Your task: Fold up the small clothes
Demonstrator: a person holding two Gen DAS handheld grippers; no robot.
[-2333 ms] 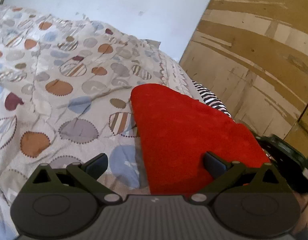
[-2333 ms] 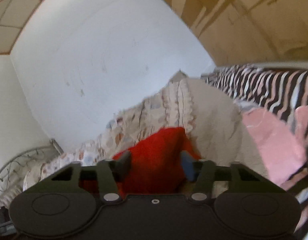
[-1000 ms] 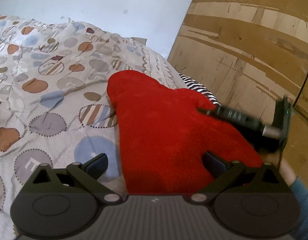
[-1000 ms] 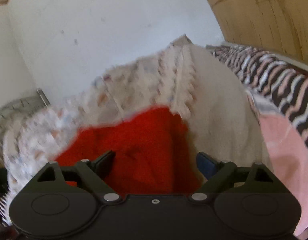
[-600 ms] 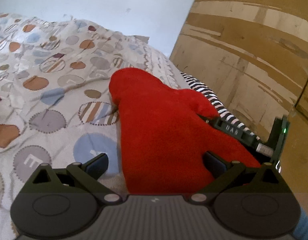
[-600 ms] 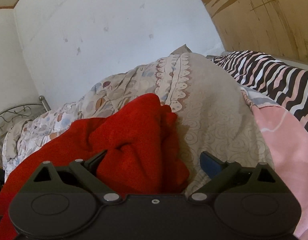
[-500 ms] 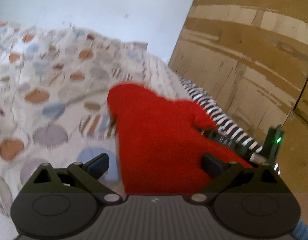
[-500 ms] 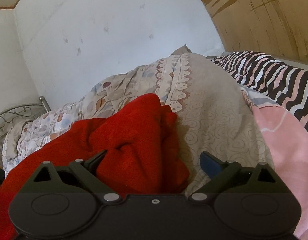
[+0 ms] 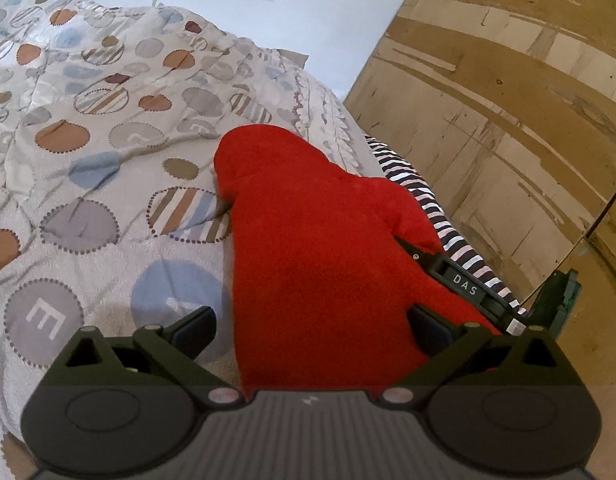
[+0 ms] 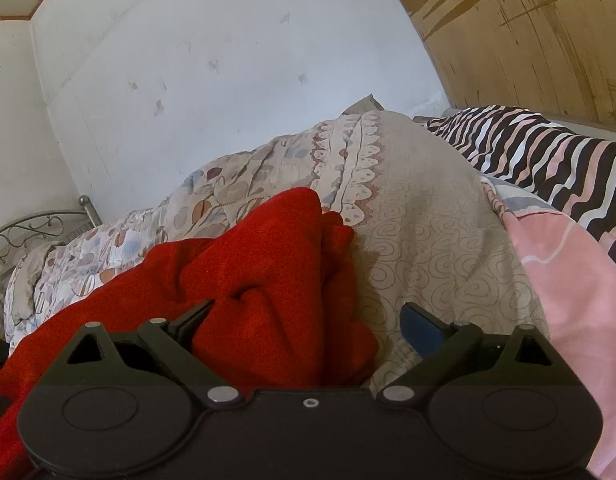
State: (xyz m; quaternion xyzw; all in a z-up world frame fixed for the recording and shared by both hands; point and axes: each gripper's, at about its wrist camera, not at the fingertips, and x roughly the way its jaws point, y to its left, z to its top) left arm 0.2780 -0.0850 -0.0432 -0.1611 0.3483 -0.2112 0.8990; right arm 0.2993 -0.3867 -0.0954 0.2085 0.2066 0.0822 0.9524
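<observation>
**Red garment bunched at its far right corner, both claws released**

The soft red fleece garment (image 9: 328, 248) was seen lying on the bed, spread over the quilted bedspread printed with brown, blue and striped circles (image 9: 87, 160), its near edge reaching under the left claw (image 9: 310, 326). That claw was held wide apart, one finger over the bedspread and the other over the red cloth, with nothing gripped. The right claw (image 10: 303, 326) was likewise parted; a heaped fold of the garment (image 10: 275, 280) lay between its fingers, beside the beige swirl-patterned underside of the bedspread (image 10: 428, 248), but no pinch on it was made.

Compared with the view of 2.3 s earlier, in which the garment had lain as a flat, straight-edged triangle and the right claw had been nearly closed about the cloth, the far right portion had been pushed up into a rounded, crumpled lobe, and the right claw had been opened at the cloth's right edge. Over the last half second little further change was recorded.

It was judged that a corner had been carried inward and let go, so that one fold was roughly laid but untidy; smoothing or a fresh grip appeared to be needed next. A black-and-pink striped cloth (image 10: 548, 152) lay further right, untouched.
</observation>
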